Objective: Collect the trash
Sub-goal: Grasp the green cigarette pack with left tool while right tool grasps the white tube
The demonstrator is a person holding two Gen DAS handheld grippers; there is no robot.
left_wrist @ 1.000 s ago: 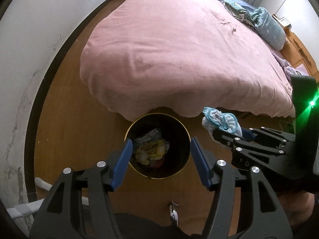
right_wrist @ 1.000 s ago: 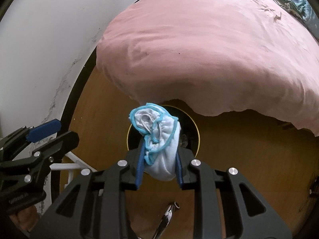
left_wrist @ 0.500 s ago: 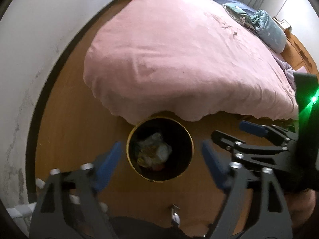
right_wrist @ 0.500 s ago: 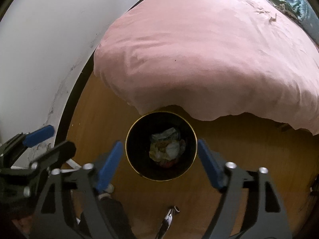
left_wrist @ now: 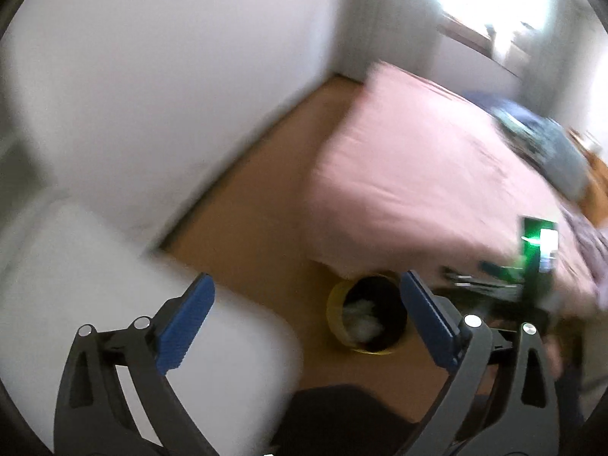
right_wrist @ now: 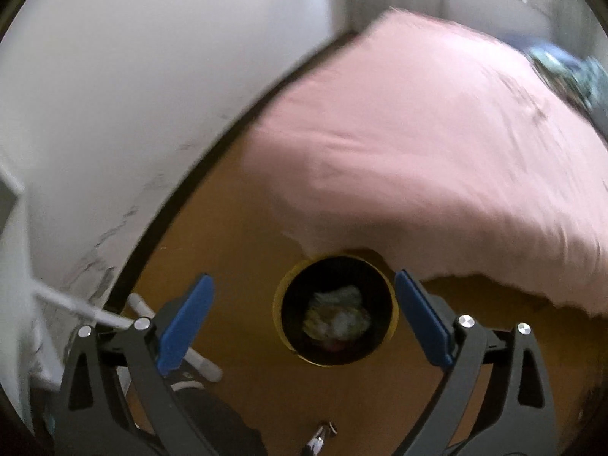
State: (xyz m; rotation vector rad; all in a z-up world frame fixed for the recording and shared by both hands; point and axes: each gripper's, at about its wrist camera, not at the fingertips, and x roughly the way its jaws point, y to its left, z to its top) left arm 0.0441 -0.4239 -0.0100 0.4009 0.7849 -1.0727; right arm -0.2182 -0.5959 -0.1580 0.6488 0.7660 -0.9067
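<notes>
Both grippers, left [left_wrist: 304, 319] and right [right_wrist: 302, 317], hang empty with fingers wide apart. The bin [right_wrist: 336, 311] stands on the floor [right_wrist: 228, 228] at the bed's [right_wrist: 437, 152] corner, crumpled trash [right_wrist: 338, 319] lying inside it.

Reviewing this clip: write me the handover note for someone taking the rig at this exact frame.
Left gripper: open, empty, blurred by motion, aimed toward the wall side of the room.
Right gripper: open, empty, above the trash bin.
The bin stands on the wooden floor at the corner of the bed with the pink cover. Crumpled trash lies inside it.
Done: neither gripper holds anything, and trash is in the bin.
Left: no loose trash shows in either view; both are blurred, so look around the room before closing out.
</notes>
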